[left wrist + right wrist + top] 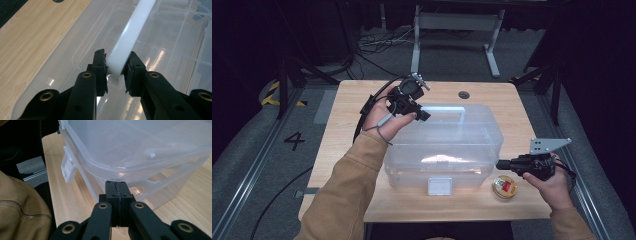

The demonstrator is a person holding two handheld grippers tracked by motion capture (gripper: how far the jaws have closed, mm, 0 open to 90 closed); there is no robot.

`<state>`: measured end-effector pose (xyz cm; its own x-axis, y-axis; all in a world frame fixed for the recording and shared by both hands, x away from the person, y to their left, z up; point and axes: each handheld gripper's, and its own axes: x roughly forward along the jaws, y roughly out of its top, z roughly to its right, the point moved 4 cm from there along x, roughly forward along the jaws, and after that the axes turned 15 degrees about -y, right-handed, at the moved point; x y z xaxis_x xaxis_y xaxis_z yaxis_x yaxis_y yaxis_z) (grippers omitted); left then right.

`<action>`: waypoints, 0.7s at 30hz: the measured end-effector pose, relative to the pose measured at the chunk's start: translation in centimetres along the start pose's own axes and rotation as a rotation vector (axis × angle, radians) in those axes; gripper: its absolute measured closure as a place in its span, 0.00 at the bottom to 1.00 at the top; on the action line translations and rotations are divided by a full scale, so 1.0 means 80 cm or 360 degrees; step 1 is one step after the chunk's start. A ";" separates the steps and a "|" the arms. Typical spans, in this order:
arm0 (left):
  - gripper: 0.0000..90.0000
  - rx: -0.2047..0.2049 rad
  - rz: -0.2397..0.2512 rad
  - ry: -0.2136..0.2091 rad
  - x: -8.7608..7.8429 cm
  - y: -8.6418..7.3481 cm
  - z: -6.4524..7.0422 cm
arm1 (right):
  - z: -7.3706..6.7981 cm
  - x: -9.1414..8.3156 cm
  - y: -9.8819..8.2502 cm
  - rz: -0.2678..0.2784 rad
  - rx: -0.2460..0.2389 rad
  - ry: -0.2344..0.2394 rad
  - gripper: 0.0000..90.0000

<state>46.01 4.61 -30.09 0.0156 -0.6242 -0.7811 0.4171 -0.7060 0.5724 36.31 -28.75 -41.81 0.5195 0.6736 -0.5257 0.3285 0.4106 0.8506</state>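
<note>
A light wooden rectangular table (352,100) carries everything. On it, filling the middle and reaching toward the near edge, stands a large clear plastic storage box with a clear lid (472,150), a white latch (439,186) on its near side. Along the top of the lid runs a long white plastic handle (447,111), closer to the table's far edge.

The left gripper (421,114), held in the person's left hand (384,120), sits over the left end of that handle. In the left gripper view its jaws stand partway closed on either side of the white handle (128,37), with the pads pressed against the bar near its end.

The right gripper (501,163), in the right hand (552,187), lies near the table's right near corner, just beside the box's right end, with its jaws fully closed on nothing (117,192).

A small round tin with a red and yellow label (505,187) sits at the near edge, between the box and the right hand.
</note>
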 end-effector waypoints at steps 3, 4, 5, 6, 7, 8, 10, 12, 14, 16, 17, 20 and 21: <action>0.81 0.0001 0.0000 0.0000 0.000 0.000 0.000 | 0.000 0.000 0.000 0.0002 0.0001 -0.0003 1.00; 0.81 0.0002 0.0001 0.0001 0.000 0.000 -0.001 | 0.000 0.000 0.000 0.0003 0.0002 -0.0003 1.00; 0.81 0.0001 -0.0001 -0.0002 0.000 0.000 -0.001 | 0.000 0.000 0.000 0.0002 0.0004 -0.0002 1.00; 0.81 0.0001 -0.0002 -0.0003 0.000 0.000 -0.001 | 0.000 0.000 0.000 0.0002 0.0004 -0.0001 1.00; 0.81 0.0001 -0.0005 -0.0005 0.000 0.000 -0.001 | 0.000 0.000 0.000 0.0001 0.0004 -0.0002 1.00; 0.81 -0.0001 -0.0011 -0.0008 0.000 0.000 0.000 | 0.000 0.000 0.000 0.0001 0.0004 -0.0002 1.00; 0.81 0.0006 -0.0018 -0.0002 0.000 -0.001 0.000 | -0.001 0.001 0.000 -0.0002 0.0007 0.0004 1.00; 0.79 0.0010 -0.0022 -0.0024 0.000 -0.001 0.001 | -0.001 0.002 0.000 -0.0010 0.0014 0.0011 1.00; 0.72 0.0016 0.0002 -0.0016 -0.004 -0.001 0.003 | -0.001 0.002 0.000 -0.0007 0.0017 0.0015 1.00; 0.68 0.0026 0.0014 -0.0021 -0.008 -0.002 0.006 | -0.001 0.002 0.001 0.0005 0.0024 0.0023 1.00; 0.66 0.0030 0.0021 -0.0013 -0.011 -0.003 0.007 | -0.001 0.002 0.001 0.0008 0.0027 0.0025 1.00; 0.64 0.0031 0.0054 0.0020 -0.022 -0.007 0.012 | -0.001 0.002 0.002 0.0011 0.0036 0.0027 1.00; 0.64 0.0031 0.0054 0.0020 -0.022 -0.007 0.012 | -0.001 0.002 0.002 0.0011 0.0036 0.0027 1.00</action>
<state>44.91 5.80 -28.79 0.0411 -0.6438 -0.7641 0.3984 -0.6907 0.6035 36.40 -28.55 -41.73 0.5081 0.6869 -0.5195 0.3426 0.3922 0.8537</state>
